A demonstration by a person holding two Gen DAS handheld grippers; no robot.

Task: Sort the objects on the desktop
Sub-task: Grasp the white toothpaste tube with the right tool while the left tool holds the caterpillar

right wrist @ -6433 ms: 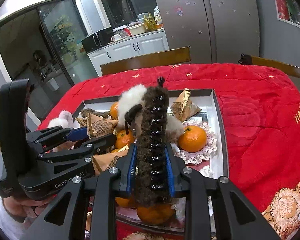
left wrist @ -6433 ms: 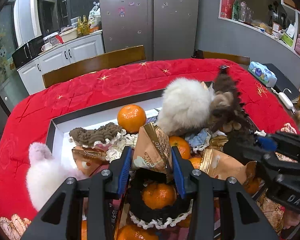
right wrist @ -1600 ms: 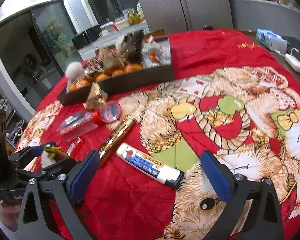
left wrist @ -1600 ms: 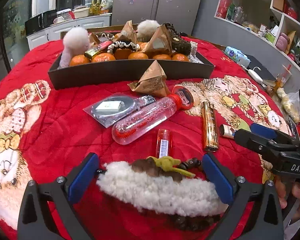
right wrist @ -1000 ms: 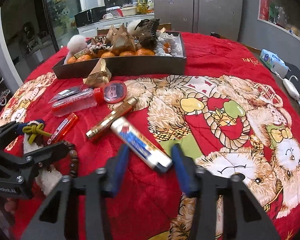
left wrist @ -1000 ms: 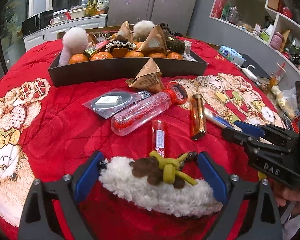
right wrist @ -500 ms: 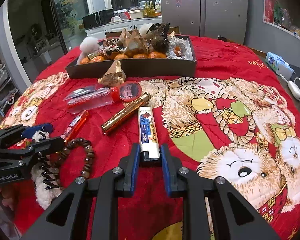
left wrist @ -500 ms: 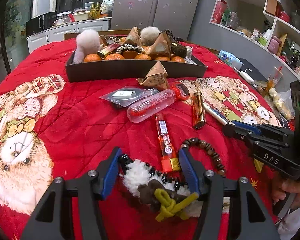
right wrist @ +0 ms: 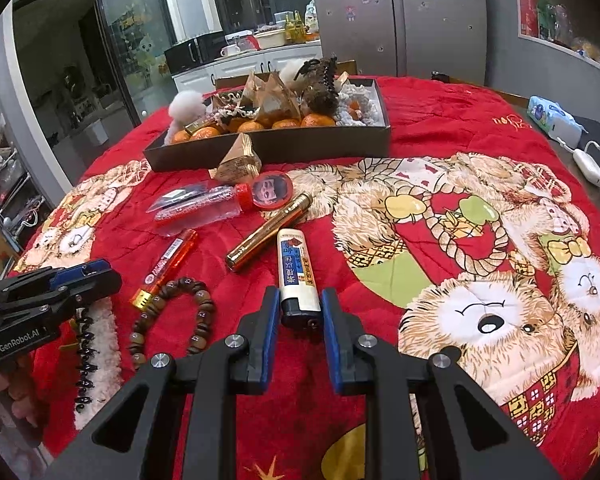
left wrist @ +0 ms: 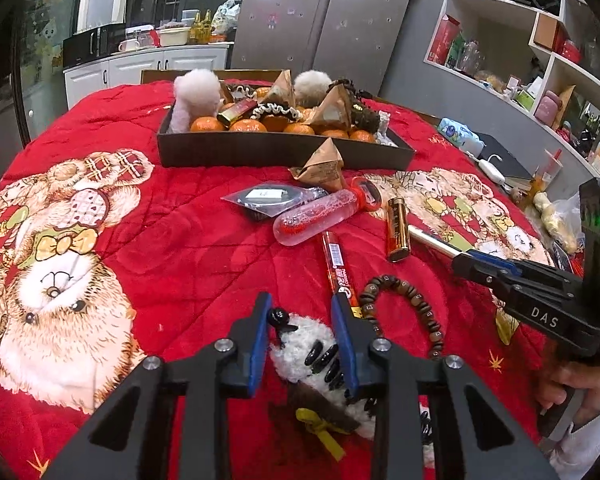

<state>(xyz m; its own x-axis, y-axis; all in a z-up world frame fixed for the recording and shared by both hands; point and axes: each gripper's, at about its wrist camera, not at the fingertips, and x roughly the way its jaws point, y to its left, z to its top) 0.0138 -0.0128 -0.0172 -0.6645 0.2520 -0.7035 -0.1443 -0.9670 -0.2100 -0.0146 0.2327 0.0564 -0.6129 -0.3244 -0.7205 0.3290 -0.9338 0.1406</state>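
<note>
Both grippers [left wrist: 302, 334] [right wrist: 300, 312] grip (lighter [right wrist: 296, 270], clip [left wrist: 304, 346]).

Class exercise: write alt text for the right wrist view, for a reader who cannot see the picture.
The right tongs are closed around the dark end of a white lighter lying on a red teddy-bear tablecloth. Beside it lie a gold tube, an orange lighter and a brown bead bracelet; a dark tray of tangerines and snacks sits behind.

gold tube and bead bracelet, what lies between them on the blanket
In the right wrist view, the orange lighter lies between the gold tube and the bead bracelet, its gold end touching the beads.
</note>
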